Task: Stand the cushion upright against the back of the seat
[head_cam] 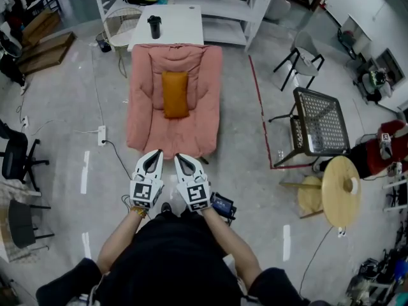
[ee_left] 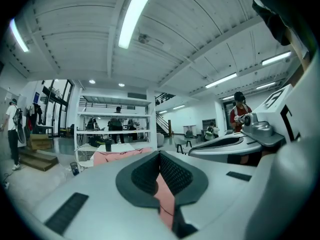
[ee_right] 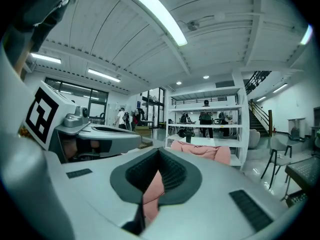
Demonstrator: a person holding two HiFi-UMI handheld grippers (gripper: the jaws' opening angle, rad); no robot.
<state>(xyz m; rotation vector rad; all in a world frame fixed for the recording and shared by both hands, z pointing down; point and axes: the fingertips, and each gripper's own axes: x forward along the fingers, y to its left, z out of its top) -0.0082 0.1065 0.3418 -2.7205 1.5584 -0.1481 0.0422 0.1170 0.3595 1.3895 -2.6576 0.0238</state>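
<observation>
Open floor [head_cam: 245, 183] right up to seat [head_cam: 207, 107] front. Blocked behind by table [head_cam: 175, 27]. Flanked left by power strip [head_cam: 101, 135], right, well apart, by mesh chair [head_cam: 319, 129].

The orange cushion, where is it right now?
In the head view, the orange cushion sits at upper centre, in the middle of the pink seat, which stands just in front of the white table.

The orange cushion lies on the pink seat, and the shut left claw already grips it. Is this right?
Not quite. In the head view the left claw is shut but empty, short of the pink seat and apart from the orange cushion, which does lie on the seat.
</observation>
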